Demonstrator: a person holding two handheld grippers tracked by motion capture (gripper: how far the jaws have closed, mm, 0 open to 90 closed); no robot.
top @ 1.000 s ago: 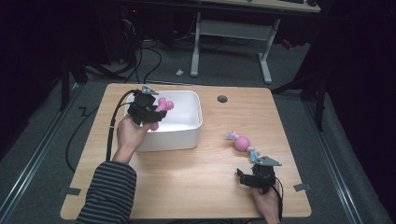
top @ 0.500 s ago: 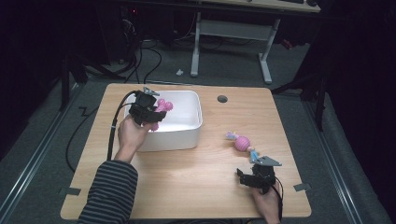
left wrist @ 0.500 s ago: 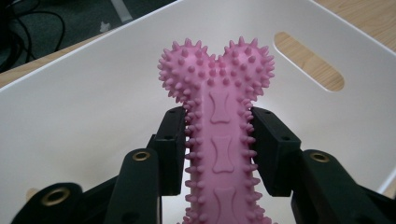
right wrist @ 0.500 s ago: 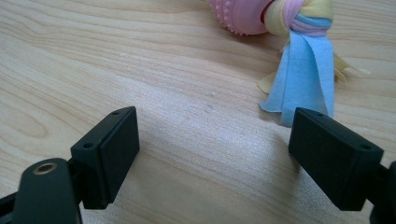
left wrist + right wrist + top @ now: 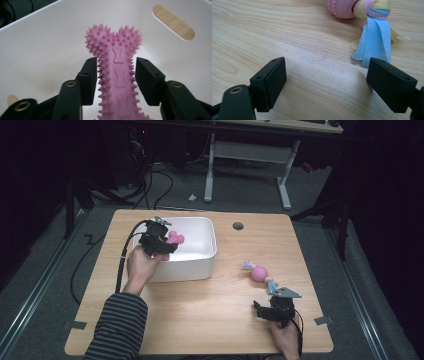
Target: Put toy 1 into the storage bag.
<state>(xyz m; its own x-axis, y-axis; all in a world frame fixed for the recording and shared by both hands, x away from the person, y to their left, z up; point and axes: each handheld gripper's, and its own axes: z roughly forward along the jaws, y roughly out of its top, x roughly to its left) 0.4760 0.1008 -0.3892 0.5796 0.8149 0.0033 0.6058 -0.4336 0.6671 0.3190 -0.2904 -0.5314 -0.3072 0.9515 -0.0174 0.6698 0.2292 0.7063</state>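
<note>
left gripper (image 5: 167, 245) over the white bin (image 5: 206, 262) at far left of the bench (image 5: 200, 315), jaws just been opening. pink spiky bone toy (image 5: 116, 75) sits between the pads, small gaps either side, so released. right gripper (image 5: 327, 82) wide open, low over bench near right, just short of the pink ball rope toy (image 5: 259, 273).

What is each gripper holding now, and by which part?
Nothing is gripped. The left gripper has just been opening its jaws; the pink bone stands between them at its shaft, with gaps, over the white bin. The right gripper is open, empty.
</note>
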